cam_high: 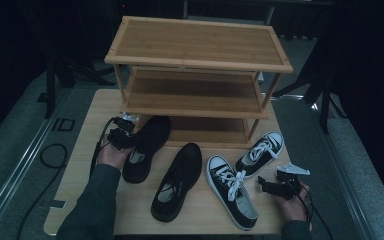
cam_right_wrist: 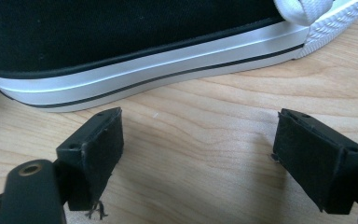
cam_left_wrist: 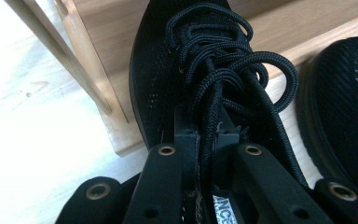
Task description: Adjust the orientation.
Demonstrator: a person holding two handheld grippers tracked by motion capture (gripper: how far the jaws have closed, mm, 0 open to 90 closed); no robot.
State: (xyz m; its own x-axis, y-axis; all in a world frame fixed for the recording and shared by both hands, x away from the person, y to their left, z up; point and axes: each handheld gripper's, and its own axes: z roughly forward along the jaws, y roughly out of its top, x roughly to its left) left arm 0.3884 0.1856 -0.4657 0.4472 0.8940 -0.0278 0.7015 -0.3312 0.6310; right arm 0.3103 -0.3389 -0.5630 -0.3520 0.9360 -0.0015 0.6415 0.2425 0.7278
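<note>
My left gripper (cam_high: 124, 138) (cam_left_wrist: 208, 136) is shut on the tongue and laces of a black mesh shoe (cam_high: 149, 140) (cam_left_wrist: 161, 70). That shoe's toe rests on the front edge of the rack's bottom shelf (cam_high: 207, 131) (cam_left_wrist: 284, 25), by the left post (cam_left_wrist: 84, 60). Its black partner (cam_high: 179, 181) (cam_left_wrist: 349, 93) lies just to the right on the table. My right gripper (cam_high: 267, 185) (cam_right_wrist: 198, 144) hovers open and holds nothing, low over the table. It sits beside the white sole of the nearer black-and-white canvas shoe (cam_high: 231, 192) (cam_right_wrist: 121, 37).
A three-tier bamboo rack (cam_high: 196, 44) stands at the back of the wooden table (cam_high: 82, 167) (cam_right_wrist: 214, 102), all shelves bare. A second canvas shoe (cam_high: 261, 152) lies by the rack's right post. Dark stands and cables surround the table on the floor.
</note>
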